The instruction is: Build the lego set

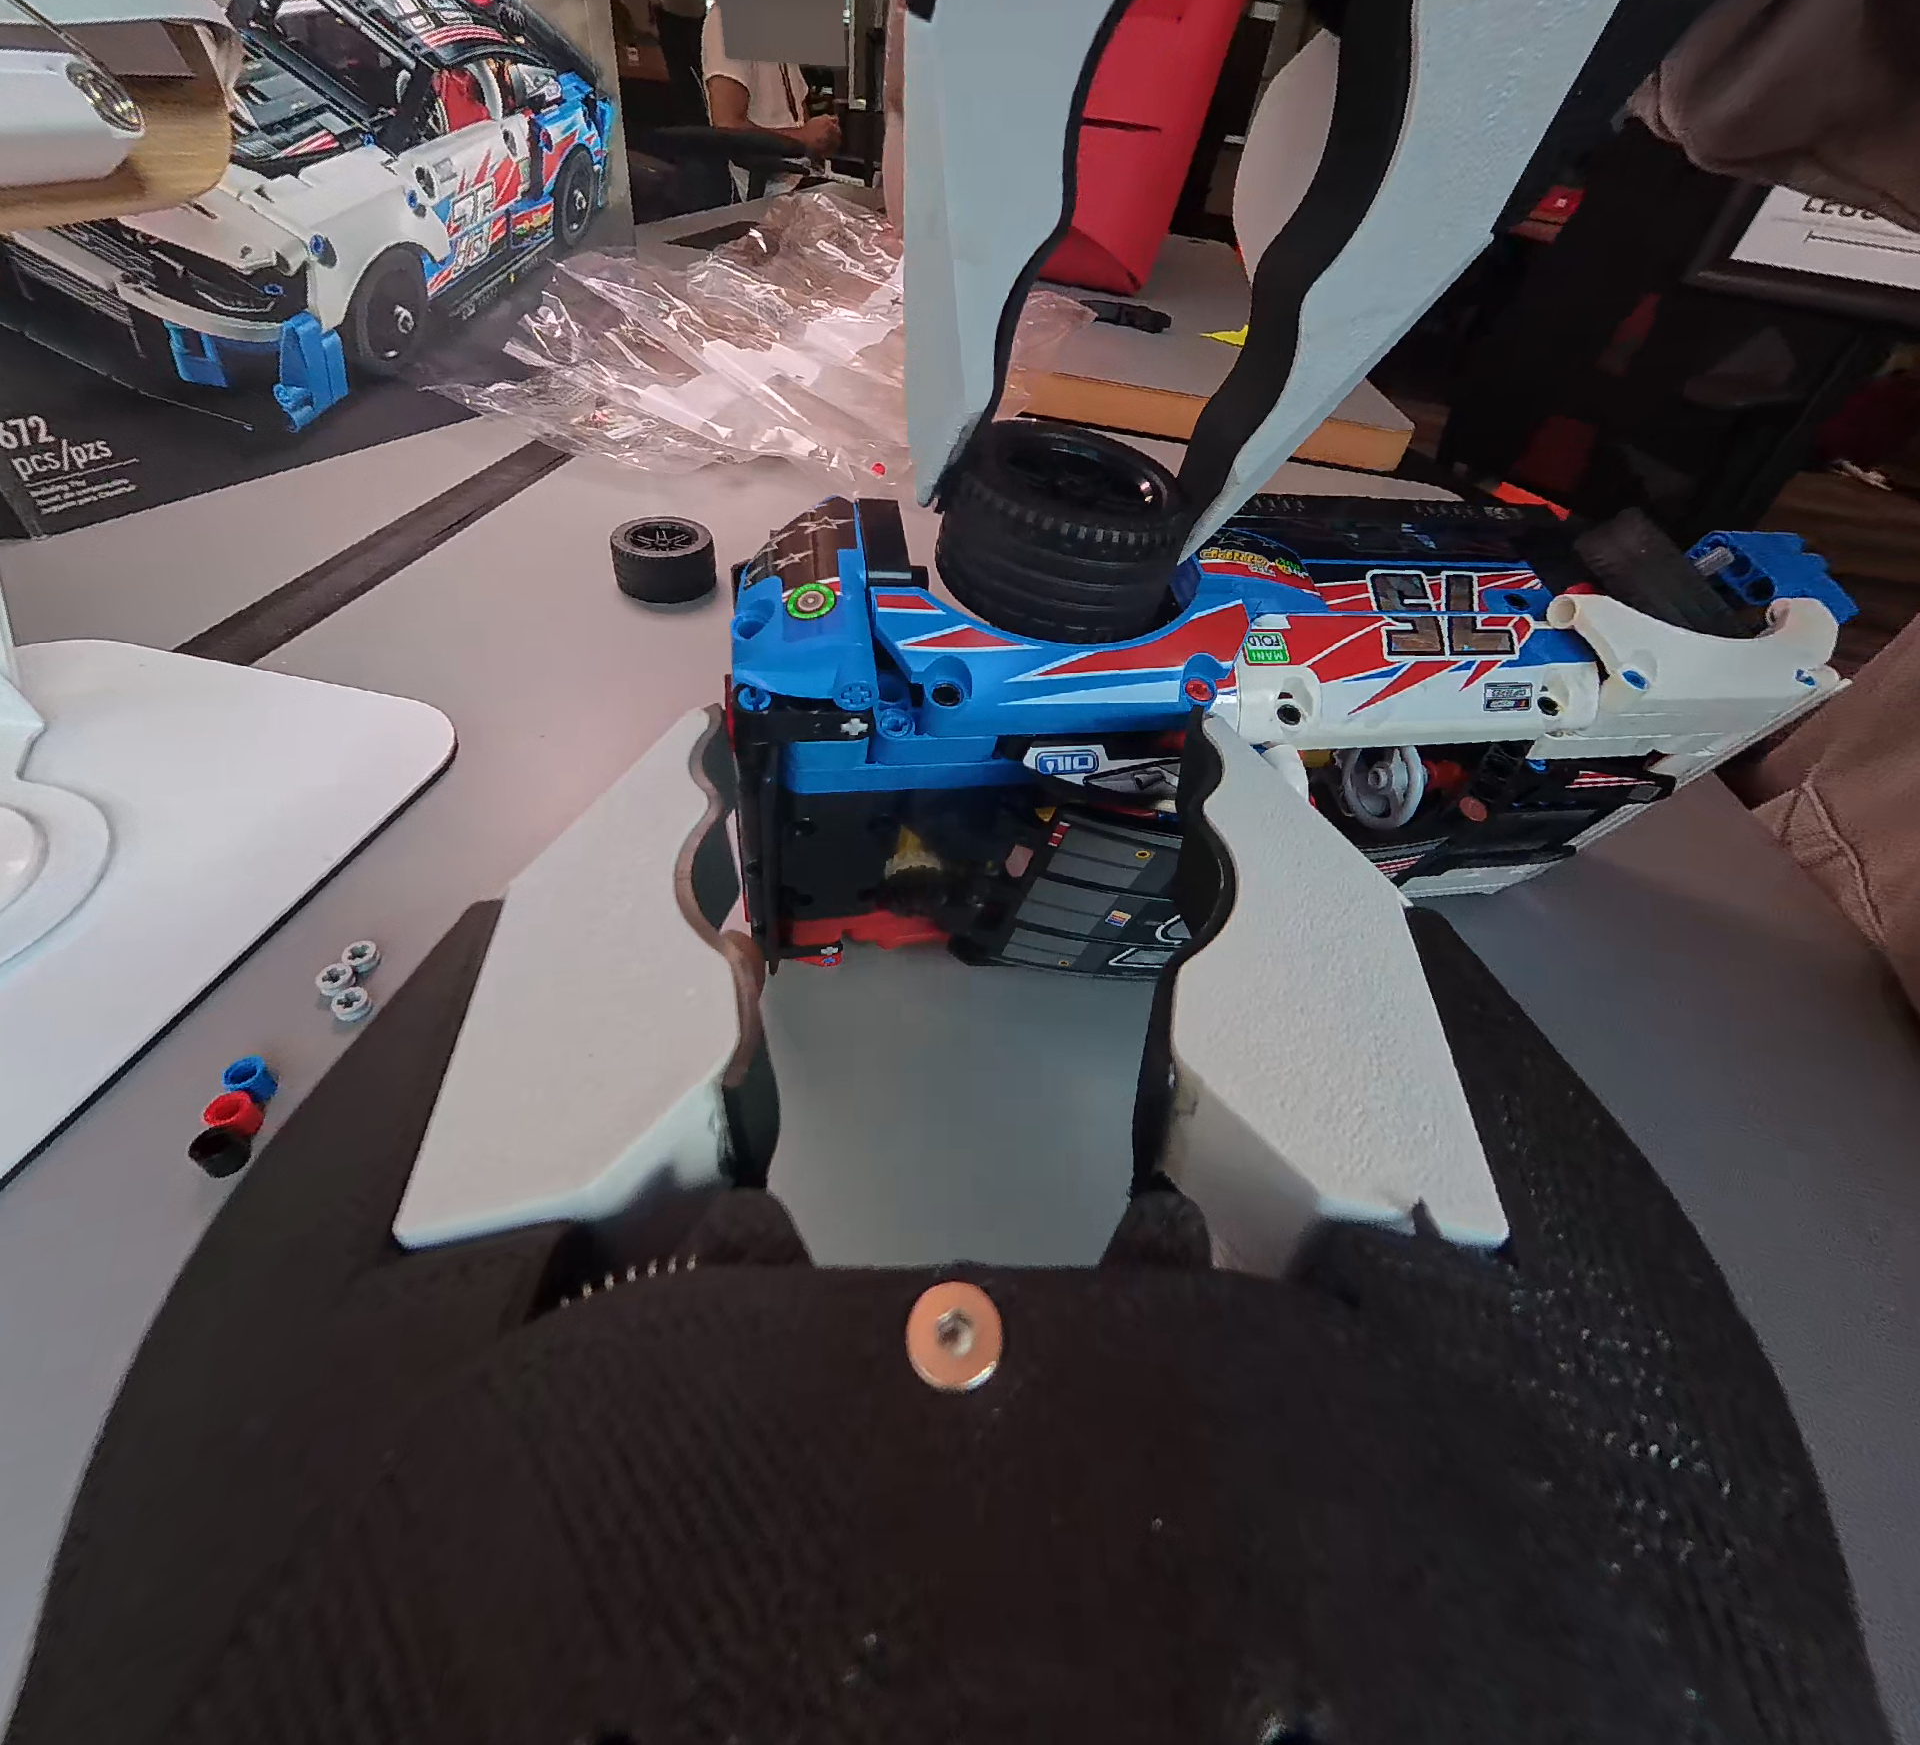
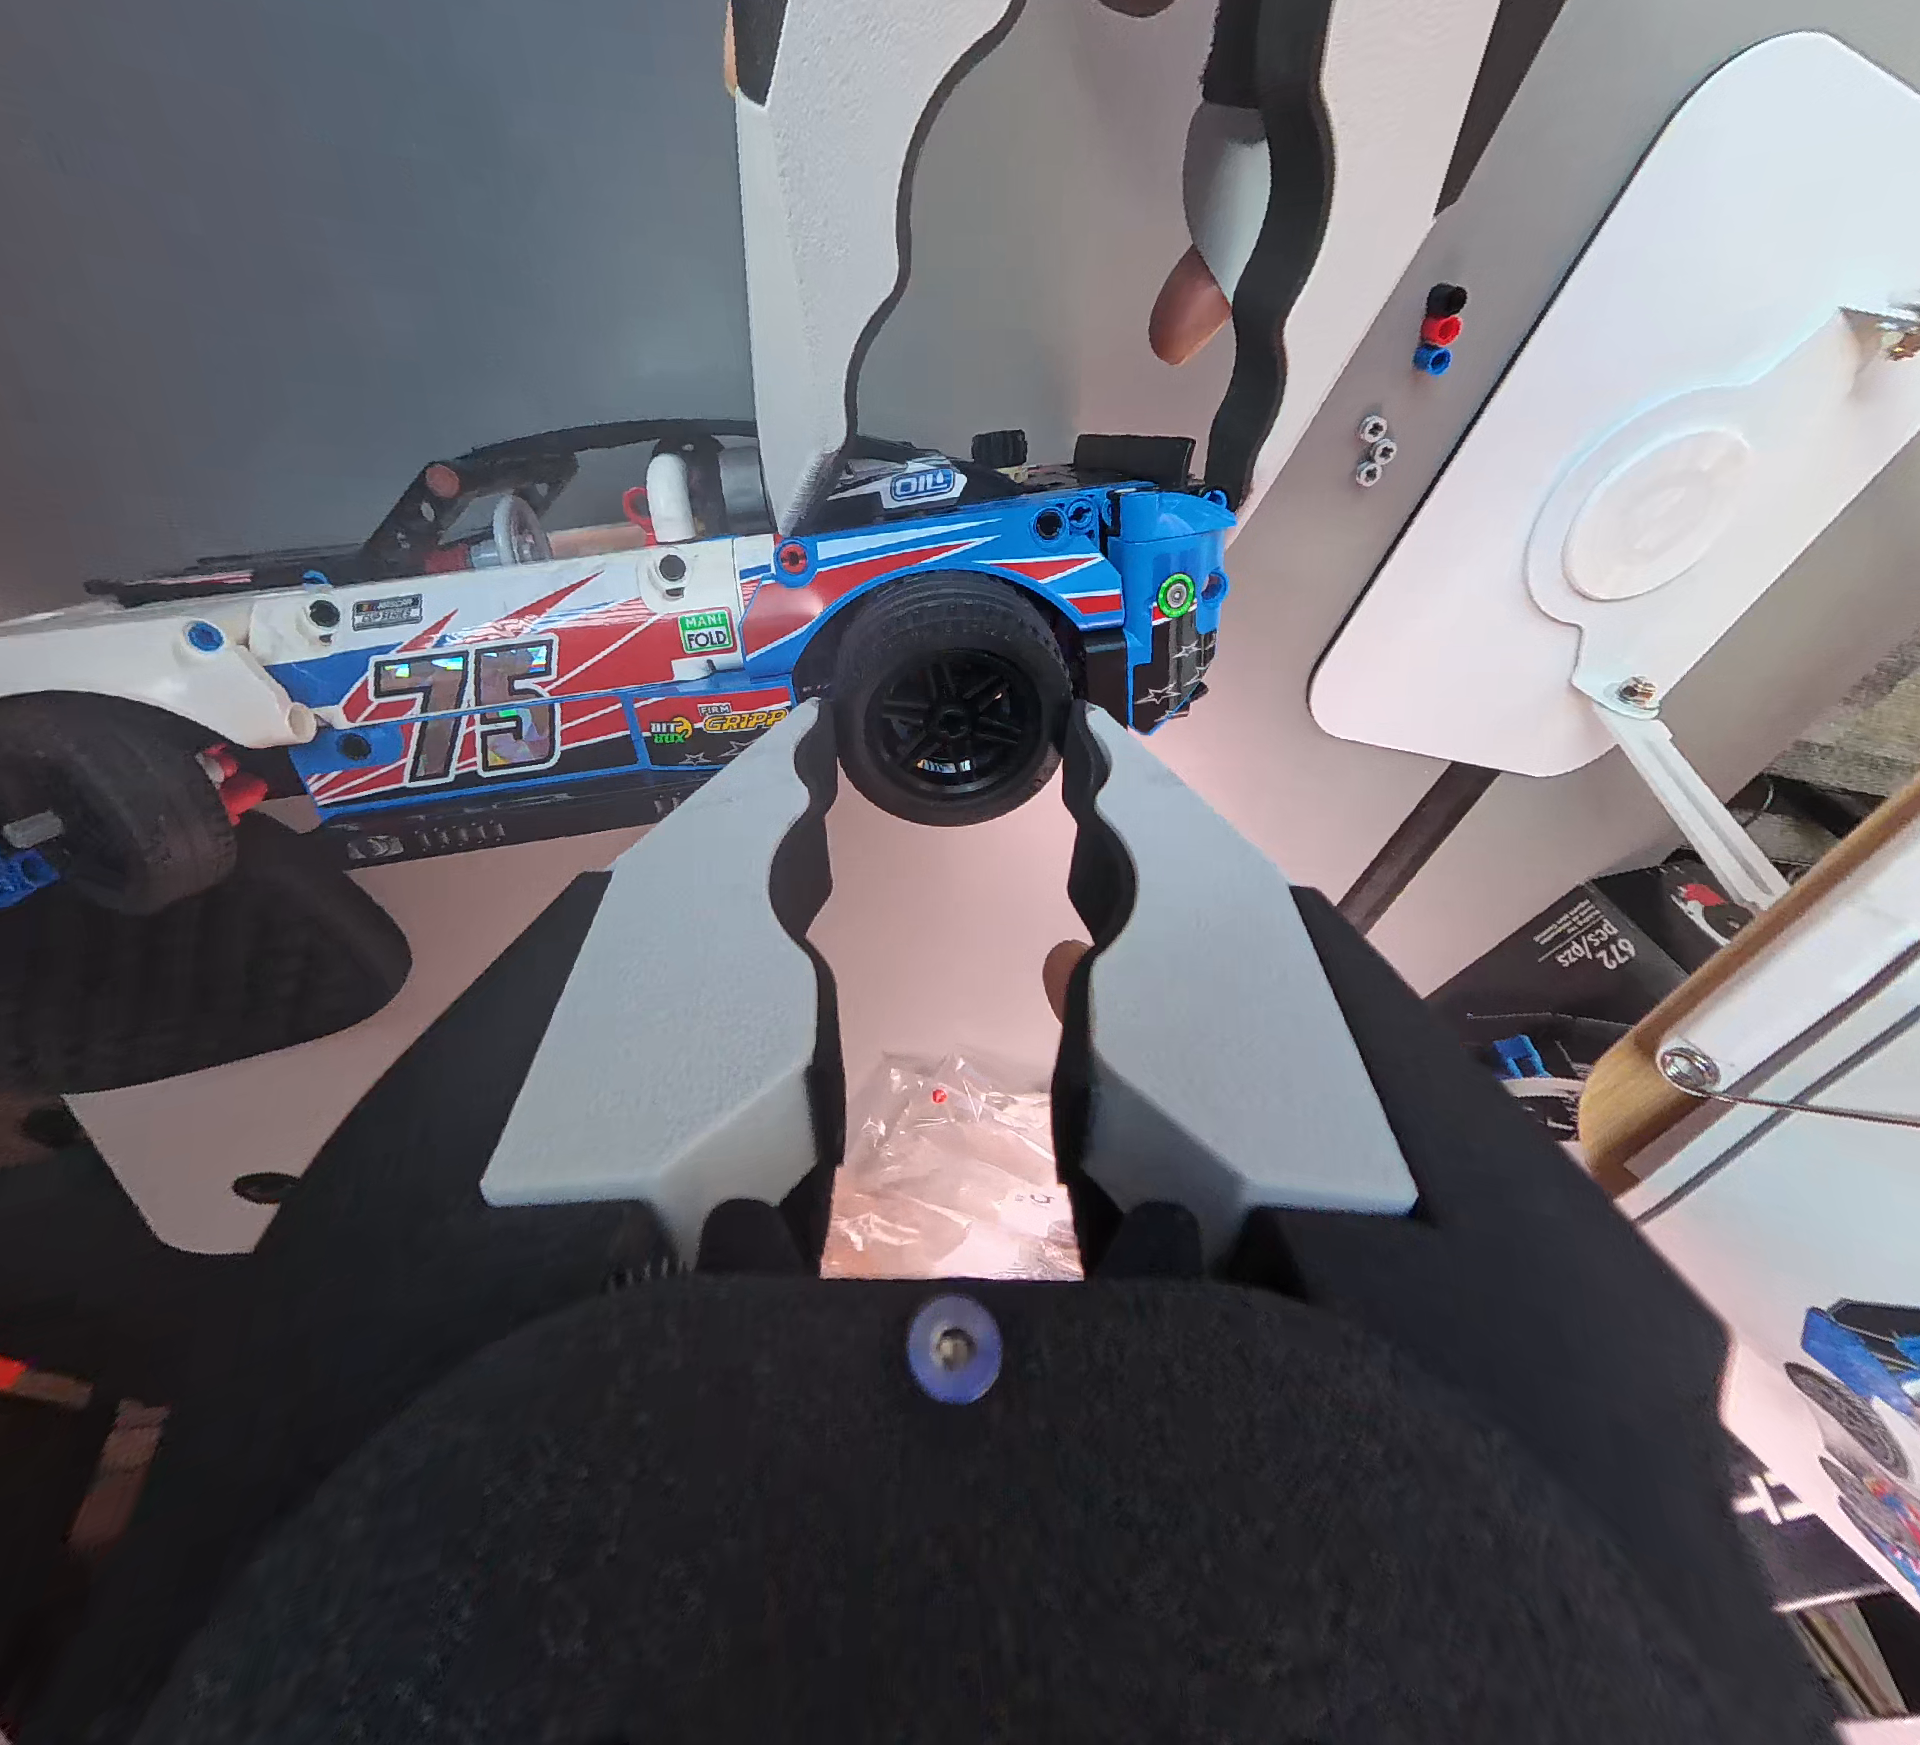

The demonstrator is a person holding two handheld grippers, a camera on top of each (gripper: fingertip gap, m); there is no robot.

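From your left wrist view, the car (image 1: pixel 1195 687) lies on its side on the grey table (image 1: pixel 520 687), so the wheel arch faces up. Your left gripper (image 1: pixel 956 750) is clamped across the blue rear of the body, bracing it against a push from above. The right gripper (image 1: pixel 1060 490) comes down from the far side with the wheel (image 1: pixel 1060 542) pinched between its fingertips, the tyre sitting in the arch. A spare wheel (image 1: pixel 663 559) waits on the table to the left, with small loose pins (image 1: pixel 234 1113) nearer you.

From your right wrist view, your right gripper (image 2: pixel 945 719) is closed on the wheel (image 2: pixel 951 693), both pads touching the tyre's flanks. Whether the hub is fully seated on the axle, I cannot tell. The left gripper (image 2: pixel 1023 474) straddles the car (image 2: pixel 582 656) from the far side.
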